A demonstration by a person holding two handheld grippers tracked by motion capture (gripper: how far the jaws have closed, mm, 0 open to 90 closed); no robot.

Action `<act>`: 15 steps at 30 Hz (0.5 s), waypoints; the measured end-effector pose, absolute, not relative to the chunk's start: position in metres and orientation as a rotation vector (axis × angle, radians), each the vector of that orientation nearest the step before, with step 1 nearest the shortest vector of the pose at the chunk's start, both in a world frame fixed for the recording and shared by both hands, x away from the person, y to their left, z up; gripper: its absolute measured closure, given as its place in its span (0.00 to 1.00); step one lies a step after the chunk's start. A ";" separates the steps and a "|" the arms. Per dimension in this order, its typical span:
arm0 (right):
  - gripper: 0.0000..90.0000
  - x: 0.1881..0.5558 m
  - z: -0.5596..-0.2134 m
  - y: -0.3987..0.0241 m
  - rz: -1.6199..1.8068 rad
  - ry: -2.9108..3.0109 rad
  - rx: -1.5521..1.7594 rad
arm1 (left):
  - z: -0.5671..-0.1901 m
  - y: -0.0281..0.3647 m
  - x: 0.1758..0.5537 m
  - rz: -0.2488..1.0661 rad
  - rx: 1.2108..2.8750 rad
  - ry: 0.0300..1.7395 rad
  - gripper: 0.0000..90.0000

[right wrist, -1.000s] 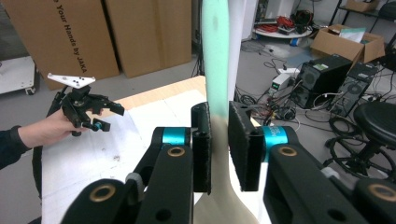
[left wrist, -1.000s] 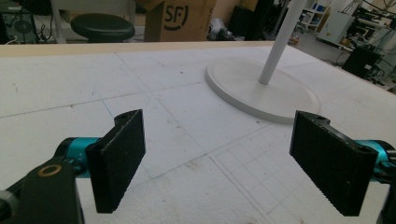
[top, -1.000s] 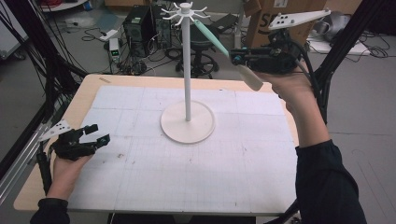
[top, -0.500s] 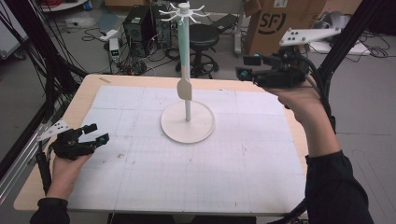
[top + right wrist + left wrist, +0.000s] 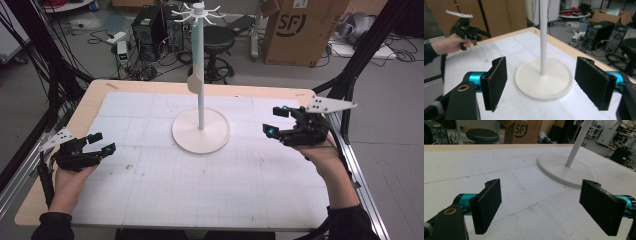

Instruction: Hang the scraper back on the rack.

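Observation:
A white stand rises from its round base (image 5: 201,131) at the middle of the table, with a ring of hooks (image 5: 199,8) on top. A utensil (image 5: 195,55) with a pale green handle and a cream head hangs from a hook, straight down along the pole. My right gripper (image 5: 276,120) hovers open above the table's right side, apart from the stand; in its own view the jaws (image 5: 541,85) frame the base (image 5: 542,80). My left gripper (image 5: 103,142) rests open at the left edge. From there the base (image 5: 567,171) lies ahead to the right.
The white gridded mat (image 5: 200,190) covers the wooden table. Behind the table stand a cardboard box (image 5: 300,32), a black stool (image 5: 220,37) and a computer tower (image 5: 150,27). Black frame poles (image 5: 360,60) flank both sides.
My right gripper let go of the utensil on the stand's hook, then dropped down and back to the table's right side. The utensil swung in to hang beside the pole. The left gripper stayed put.

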State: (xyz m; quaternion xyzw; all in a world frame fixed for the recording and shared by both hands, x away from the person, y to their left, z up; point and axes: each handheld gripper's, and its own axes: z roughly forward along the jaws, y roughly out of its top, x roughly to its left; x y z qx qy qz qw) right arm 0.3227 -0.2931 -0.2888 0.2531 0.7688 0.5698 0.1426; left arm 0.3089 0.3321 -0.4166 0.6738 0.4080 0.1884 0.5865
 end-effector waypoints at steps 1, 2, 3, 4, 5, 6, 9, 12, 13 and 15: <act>0.26 0.322 -0.299 -0.295 1.642 2.218 0.736 | -0.416 0.332 0.309 0.439 1.572 0.951 0.21; 0.25 0.321 -0.308 -0.297 1.635 2.223 0.749 | -0.416 0.332 0.309 0.439 1.571 0.951 0.21; 0.24 0.320 -0.316 -0.298 1.629 2.228 0.763 | -0.417 0.332 0.309 0.439 1.570 0.953 0.21; 0.24 0.320 -0.325 -0.299 1.622 2.230 0.775 | -0.417 0.332 0.309 0.437 1.570 0.954 0.21; 0.23 0.322 -0.338 -0.299 1.579 2.256 0.791 | -0.417 0.332 0.309 0.437 1.574 0.953 0.21; 0.23 0.323 -0.343 -0.299 1.541 2.265 0.806 | -0.417 0.332 0.309 0.438 1.577 0.952 0.20; 0.23 0.322 -0.350 -0.299 1.534 2.244 0.813 | -0.417 0.331 0.308 0.441 1.580 0.946 0.20; 0.21 0.323 -0.363 -0.302 1.531 2.217 0.851 | -0.418 0.331 0.309 0.438 1.581 0.945 0.20; 0.21 0.323 -0.363 -0.302 1.531 2.217 0.851 | -0.418 0.330 0.309 0.437 1.582 0.945 0.20; 0.21 0.324 -0.370 -0.304 1.540 2.204 0.884 | -0.419 0.330 0.309 0.436 1.587 0.942 0.20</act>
